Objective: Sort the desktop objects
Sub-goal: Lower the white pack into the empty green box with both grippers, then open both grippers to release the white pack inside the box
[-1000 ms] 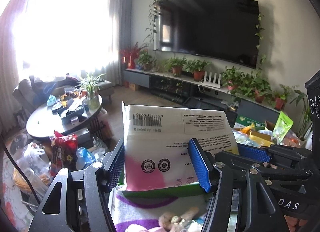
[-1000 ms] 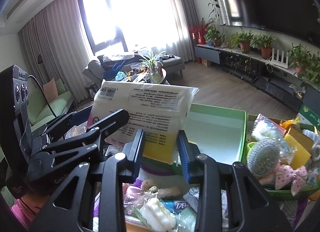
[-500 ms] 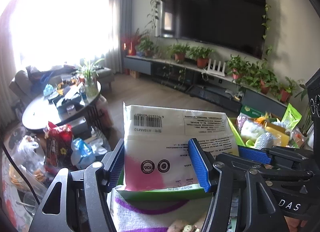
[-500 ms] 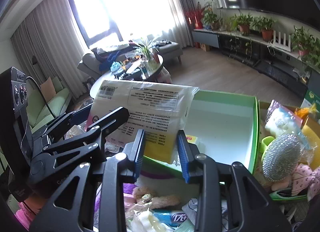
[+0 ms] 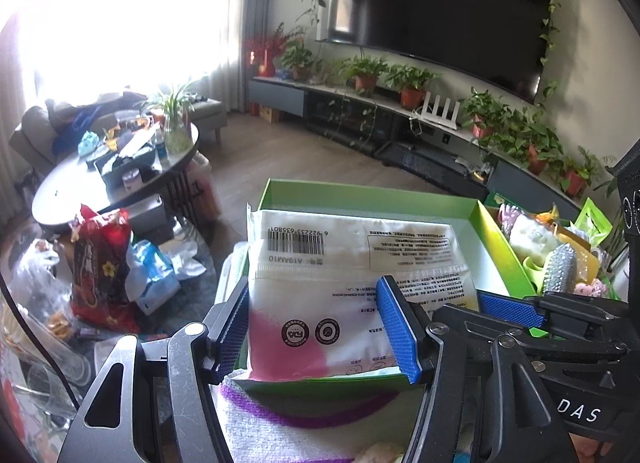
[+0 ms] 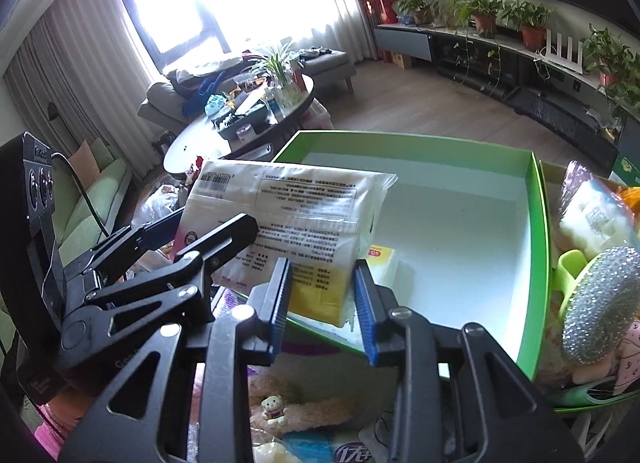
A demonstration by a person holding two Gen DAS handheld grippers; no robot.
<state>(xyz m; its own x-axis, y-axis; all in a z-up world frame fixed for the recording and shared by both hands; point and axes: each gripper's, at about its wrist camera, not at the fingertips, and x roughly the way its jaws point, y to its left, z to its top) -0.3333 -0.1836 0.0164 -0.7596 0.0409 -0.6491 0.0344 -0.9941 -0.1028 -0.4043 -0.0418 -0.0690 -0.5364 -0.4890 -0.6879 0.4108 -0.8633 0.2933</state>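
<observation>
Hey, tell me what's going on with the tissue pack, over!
Left gripper and right gripper both shut on tissue pack. Pack over green box, not set down. Small yellow packet already inside, under it.

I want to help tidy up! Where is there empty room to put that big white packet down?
The green box has a bare white floor, open between its far wall and the right wall. Only a small yellow pack lies near the front, beside the tissue packet. The tray on the right, with the steel scrubber, is crowded.
</observation>
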